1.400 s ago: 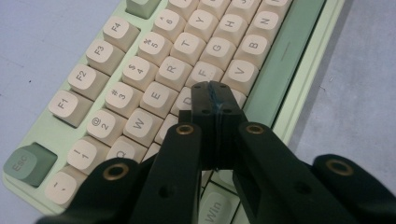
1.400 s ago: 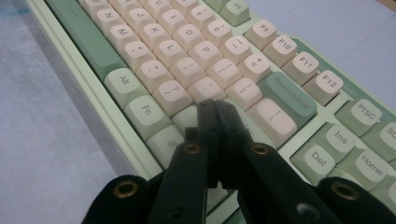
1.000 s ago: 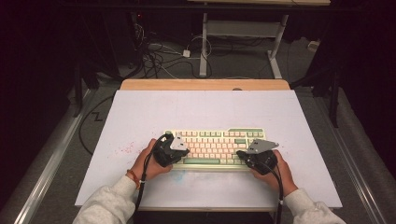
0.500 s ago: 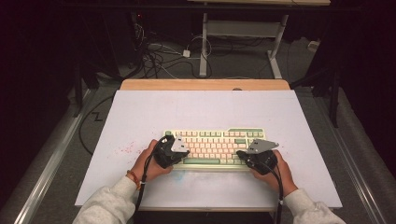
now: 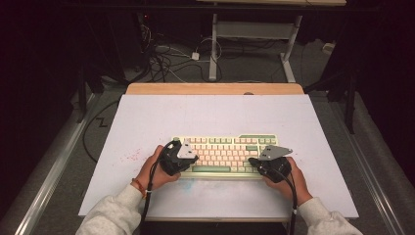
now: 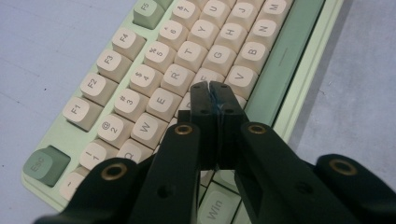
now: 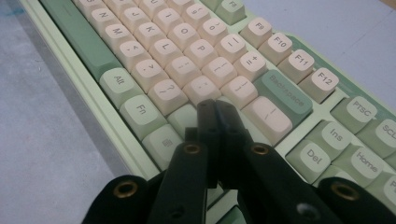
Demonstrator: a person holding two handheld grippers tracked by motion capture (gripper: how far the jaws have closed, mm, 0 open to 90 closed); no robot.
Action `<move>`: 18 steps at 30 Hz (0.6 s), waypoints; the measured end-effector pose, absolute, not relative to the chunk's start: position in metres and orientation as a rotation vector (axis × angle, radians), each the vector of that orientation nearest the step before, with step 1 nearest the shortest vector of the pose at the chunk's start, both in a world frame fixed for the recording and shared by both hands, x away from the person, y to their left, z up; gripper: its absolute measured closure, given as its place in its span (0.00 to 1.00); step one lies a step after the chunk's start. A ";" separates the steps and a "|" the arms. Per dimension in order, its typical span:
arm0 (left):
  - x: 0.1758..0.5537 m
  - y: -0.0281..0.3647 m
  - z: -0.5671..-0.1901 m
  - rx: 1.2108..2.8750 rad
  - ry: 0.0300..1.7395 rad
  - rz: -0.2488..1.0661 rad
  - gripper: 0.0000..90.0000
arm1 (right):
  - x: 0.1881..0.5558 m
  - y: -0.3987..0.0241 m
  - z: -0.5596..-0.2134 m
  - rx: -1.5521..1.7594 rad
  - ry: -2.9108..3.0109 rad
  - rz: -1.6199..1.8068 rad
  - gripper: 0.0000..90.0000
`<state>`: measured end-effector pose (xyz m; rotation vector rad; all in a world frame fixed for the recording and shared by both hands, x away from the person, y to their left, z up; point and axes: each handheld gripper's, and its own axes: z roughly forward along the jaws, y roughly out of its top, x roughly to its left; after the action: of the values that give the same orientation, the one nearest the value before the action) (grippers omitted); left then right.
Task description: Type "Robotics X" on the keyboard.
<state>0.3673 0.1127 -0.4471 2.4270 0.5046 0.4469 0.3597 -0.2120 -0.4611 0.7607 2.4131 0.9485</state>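
A pale green keyboard (image 5: 225,154) with cream keys lies on the white mat near the front of the table. My left gripper (image 5: 195,159) rests over its left end. In the left gripper view the keyboard (image 6: 154,56) spreads out beneath my left gripper (image 6: 208,86), whose tips hover over the letter keys near R and V. Its jaws have just been opening a touch but still stand all but together, with nothing between them. My right gripper (image 5: 252,160) is shut over the right end. In the right gripper view my right gripper (image 7: 214,103) points at the keyboard (image 7: 187,51) between the "?" key and the long cream key.
The white mat (image 5: 215,115) covers the table, with faint red marks (image 5: 133,155) left of the keyboard. A wooden table edge (image 5: 215,88) runs along the far side. Cables (image 5: 166,56) and a desk frame (image 5: 214,44) stand on the floor beyond.
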 end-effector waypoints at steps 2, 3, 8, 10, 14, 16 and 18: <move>0.367 0.114 -0.445 2.414 0.499 0.446 0.94 | 0.359 -0.212 -0.461 0.762 2.411 0.946 1.00; 0.366 0.114 -0.445 2.410 0.499 0.462 0.93 | 0.359 -0.212 -0.460 0.762 2.412 0.948 1.00; 0.366 0.116 -0.443 2.381 0.508 0.491 0.86 | 0.359 -0.212 -0.457 0.758 2.405 0.956 1.00; 0.366 0.117 -0.442 2.370 0.514 0.503 0.84 | 0.358 -0.212 -0.455 0.753 2.394 0.960 1.00; 0.365 0.117 -0.442 2.354 0.528 0.533 0.77 | 0.357 -0.212 -0.451 0.748 2.375 0.979 0.98; 0.365 0.117 -0.441 2.342 0.535 0.548 0.73 | 0.356 -0.211 -0.449 0.739 2.367 0.989 0.97; 0.365 0.117 -0.441 2.331 0.542 0.555 0.71 | 0.356 -0.211 -0.447 0.731 2.360 0.996 0.96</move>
<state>0.3646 0.1172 -0.4407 2.3309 0.5422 0.5549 0.3558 -0.2105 -0.4472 0.7309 2.3596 0.9956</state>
